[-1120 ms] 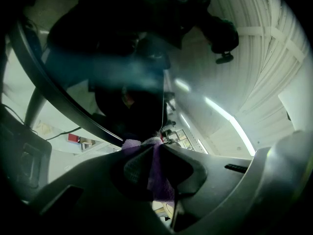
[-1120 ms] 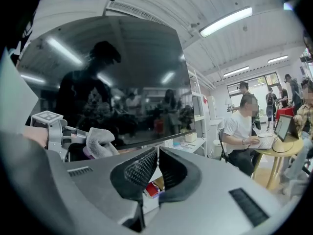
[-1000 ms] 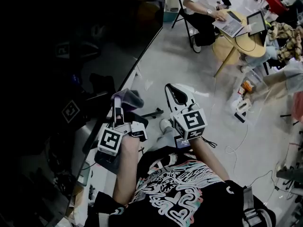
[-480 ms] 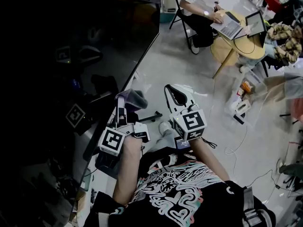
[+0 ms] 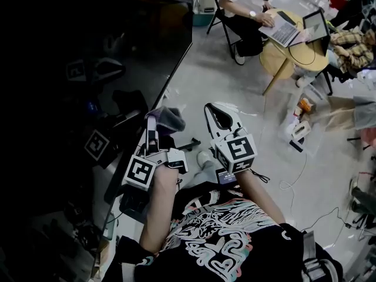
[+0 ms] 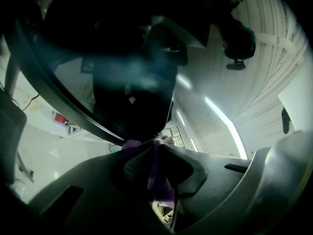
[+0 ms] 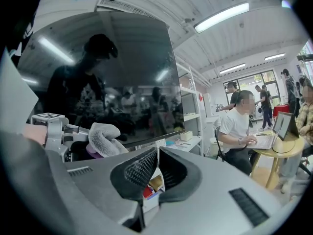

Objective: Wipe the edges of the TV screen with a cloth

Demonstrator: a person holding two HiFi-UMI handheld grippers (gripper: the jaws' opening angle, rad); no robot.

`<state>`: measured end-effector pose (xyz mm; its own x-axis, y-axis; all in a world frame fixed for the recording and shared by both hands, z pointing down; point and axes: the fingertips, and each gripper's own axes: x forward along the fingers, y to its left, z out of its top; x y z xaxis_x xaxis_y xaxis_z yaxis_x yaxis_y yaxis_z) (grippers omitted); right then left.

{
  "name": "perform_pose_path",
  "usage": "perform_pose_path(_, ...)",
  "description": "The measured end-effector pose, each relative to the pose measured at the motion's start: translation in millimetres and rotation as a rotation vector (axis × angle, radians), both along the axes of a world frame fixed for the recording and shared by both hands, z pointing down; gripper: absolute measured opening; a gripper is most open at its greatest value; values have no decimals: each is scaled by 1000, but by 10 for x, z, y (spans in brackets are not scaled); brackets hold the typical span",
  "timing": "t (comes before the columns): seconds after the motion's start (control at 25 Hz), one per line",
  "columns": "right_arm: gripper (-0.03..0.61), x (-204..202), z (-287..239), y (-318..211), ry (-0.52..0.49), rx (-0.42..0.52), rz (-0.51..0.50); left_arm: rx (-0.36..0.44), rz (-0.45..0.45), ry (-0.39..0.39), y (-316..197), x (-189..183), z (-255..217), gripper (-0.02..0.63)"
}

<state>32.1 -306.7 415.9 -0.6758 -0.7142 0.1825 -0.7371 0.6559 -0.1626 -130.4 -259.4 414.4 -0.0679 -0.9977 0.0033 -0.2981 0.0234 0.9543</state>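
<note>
A: TV screen [image 5: 88, 69] fills the left, dark. Cloth?
B: I log the cloth [image 5: 165, 120] at the screen's right edge, my left gripper [image 5: 151, 123] clamped on it. My right gripper [image 5: 215, 114], just right: jaws together, empty.

The cloth [image 5: 165, 121] sits between the left gripper's [image 5: 151, 122] jaws, bunched just ahead of their tips at the TV screen's [image 5: 88, 69] edge. The right gripper's [image 5: 216, 115] jaws, pressed together, lie to its right.

Left gripper [image 5: 153, 121] clamped; right gripper [image 5: 216, 113] closed
</note>
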Motion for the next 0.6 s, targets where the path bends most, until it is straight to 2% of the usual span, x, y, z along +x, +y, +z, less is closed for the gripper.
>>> perform_pose_path(0.6,35,-4,-1,-159,2,-7,14,7,28,17,-206,34,-7,54)
